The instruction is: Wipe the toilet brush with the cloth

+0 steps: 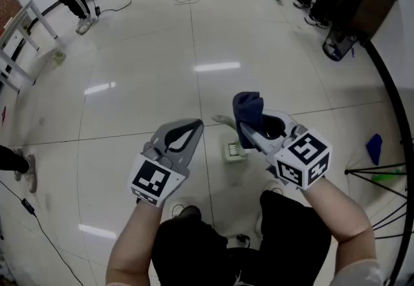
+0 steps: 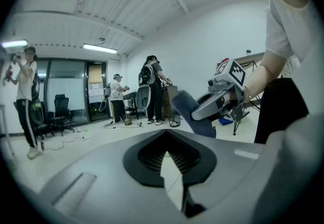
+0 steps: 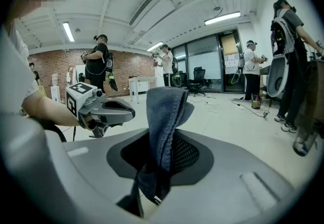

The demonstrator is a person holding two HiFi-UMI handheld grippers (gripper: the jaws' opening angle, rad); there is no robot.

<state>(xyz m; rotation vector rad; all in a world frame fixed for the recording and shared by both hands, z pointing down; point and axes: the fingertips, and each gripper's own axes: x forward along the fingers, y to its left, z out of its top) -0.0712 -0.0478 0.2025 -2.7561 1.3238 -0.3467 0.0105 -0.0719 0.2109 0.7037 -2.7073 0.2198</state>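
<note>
- right gripper (image 1: 253, 134): jaws pinching the dark blue cloth (image 1: 248, 109) low down. most of it stands up past the tips as a loose wad, prob. to leave free fabric to rub with.
- left gripper (image 1: 193, 127): jaws pressed together w/ nothing btwn them. it's held about level, just beside the right one but apart from it.
- toilet brush (image 1: 234, 151): i take it to be the pale greenish-white thing on the floor (image 1: 142, 71), under the gap btwn the two grippers (too small to be sure). neither gripper touches it, so wiping looks not yet begun. the left one prob. has to pick it up first.
- writing: only black-and-white square markers on each gripper's cube (image 1: 302, 159), no brand or label. sheets on the far glass door (image 2: 95, 91) are too small to read.
</note>
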